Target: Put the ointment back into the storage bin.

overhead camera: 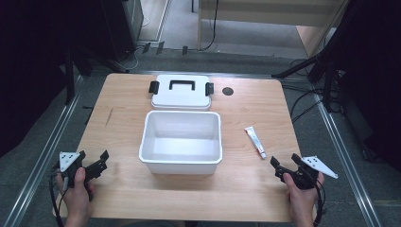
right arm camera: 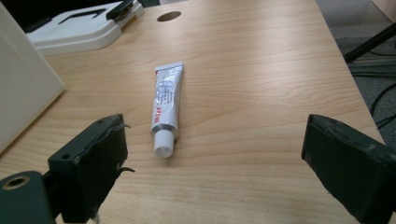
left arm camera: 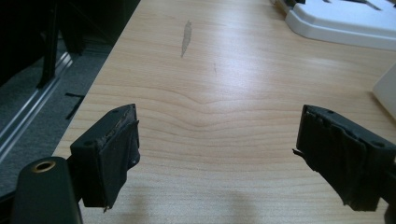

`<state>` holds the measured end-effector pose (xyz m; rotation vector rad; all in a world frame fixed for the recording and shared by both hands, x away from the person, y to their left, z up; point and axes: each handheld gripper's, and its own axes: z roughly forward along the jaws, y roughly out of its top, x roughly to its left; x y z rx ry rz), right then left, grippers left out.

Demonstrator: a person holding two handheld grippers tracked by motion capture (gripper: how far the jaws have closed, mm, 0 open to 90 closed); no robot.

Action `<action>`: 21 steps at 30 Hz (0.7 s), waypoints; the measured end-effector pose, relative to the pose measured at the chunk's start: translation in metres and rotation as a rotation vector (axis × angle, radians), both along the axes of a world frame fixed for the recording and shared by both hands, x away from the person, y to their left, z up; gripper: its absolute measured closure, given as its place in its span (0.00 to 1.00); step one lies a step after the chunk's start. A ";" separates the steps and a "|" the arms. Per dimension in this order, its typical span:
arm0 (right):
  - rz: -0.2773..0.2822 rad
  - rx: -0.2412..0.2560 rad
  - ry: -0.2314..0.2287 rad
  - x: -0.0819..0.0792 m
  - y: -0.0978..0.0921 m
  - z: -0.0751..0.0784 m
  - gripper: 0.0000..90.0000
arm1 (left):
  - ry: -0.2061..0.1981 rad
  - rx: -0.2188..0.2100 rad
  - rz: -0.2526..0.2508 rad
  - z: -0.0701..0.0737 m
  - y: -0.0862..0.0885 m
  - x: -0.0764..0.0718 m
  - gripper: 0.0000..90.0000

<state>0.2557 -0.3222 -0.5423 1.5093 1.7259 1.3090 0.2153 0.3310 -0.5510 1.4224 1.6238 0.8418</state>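
A small white squeeze tube with a white cap (overhead camera: pixel 255 141) is seen lying flat on the light wooden table (overhead camera: pixel 246 189), at about three o'clock from the table's middle, near the right edge. In the high view its crimped end is pointed toward eleven o'clock and its cap toward five o'clock. In the right gripper view the tube (right arm camera: pixel 166 105) is found straight ahead between the two black jaws, cap nearest the camera, and it is touched by neither jaw.

Just beside the tube, at nine o'clock from it, an open white rectangular plastic box (overhead camera: pixel 181 142) is placed at the table's centre; nothing is seen inside it. At twelve o'clock from the box, close to it, its flat white lid with a black handle and two black side clasps (overhead camera: pixel 181 91) is laid near the far edge. A small dark round hole (overhead camera: pixel 228 91) is seen in the tabletop at three o'clock from the lid. A faint grey scuff (overhead camera: pixel 109 116) is marked on the wood at nine o'clock from the box.

The right gripper (overhead camera: pixel 282 169) is held by the right hand (overhead camera: pixel 301 198) at about four o'clock on the table, near the tube's cap end, with its jaws spread wide and nothing between them. The left gripper (overhead camera: pixel 94 163) is held by the left hand (overhead camera: pixel 77 193) at about eight o'clock, well apart from the box; in the left gripper view its jaws are likewise parted over bare wood, with nothing grasped.
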 end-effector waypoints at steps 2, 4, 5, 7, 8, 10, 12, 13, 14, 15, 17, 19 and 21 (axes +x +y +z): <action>0.024 -0.014 0.013 0.001 0.003 0.001 0.15 | 0.009 0.025 -0.006 0.000 -0.003 0.001 0.15; 0.037 -0.044 0.035 0.003 0.007 0.003 0.15 | 0.003 0.036 -0.010 0.000 -0.005 0.002 0.15; 0.049 -0.076 0.057 0.004 0.010 0.005 0.15 | 0.007 0.037 -0.009 0.000 -0.005 0.002 0.15; 0.056 -0.144 0.099 0.006 0.017 0.010 0.15 | 0.004 0.034 -0.012 0.000 -0.005 0.002 0.15; 0.060 -0.162 0.111 0.006 0.019 0.012 0.16 | 0.007 0.033 -0.010 0.000 -0.005 0.002 0.15; 0.086 -0.218 0.155 0.009 0.024 0.019 0.16 | 0.008 0.036 0.002 0.000 -0.005 0.002 0.15; 0.116 -0.261 0.187 0.010 0.028 0.025 0.17 | 0.009 0.037 0.010 0.000 -0.006 0.003 0.16; 0.116 -0.261 0.187 0.010 0.028 0.025 0.17 | 0.009 0.037 0.010 0.000 -0.006 0.003 0.16; 0.143 -0.298 0.241 0.013 0.032 0.031 0.17 | 0.018 0.039 0.026 0.000 -0.006 0.004 0.16; 0.150 -0.312 0.253 0.014 0.033 0.032 0.17 | 0.019 0.037 0.030 0.000 -0.006 0.004 0.16; 0.153 -0.324 0.270 0.014 0.034 0.034 0.17 | 0.018 0.038 0.037 0.000 -0.006 0.003 0.16; 0.160 -0.378 0.312 0.017 0.037 0.037 0.18 | 0.009 0.033 0.043 0.000 -0.005 0.003 0.16; 0.159 -0.413 0.351 0.020 0.040 0.038 0.18 | -0.008 0.027 0.028 0.000 -0.005 0.002 0.16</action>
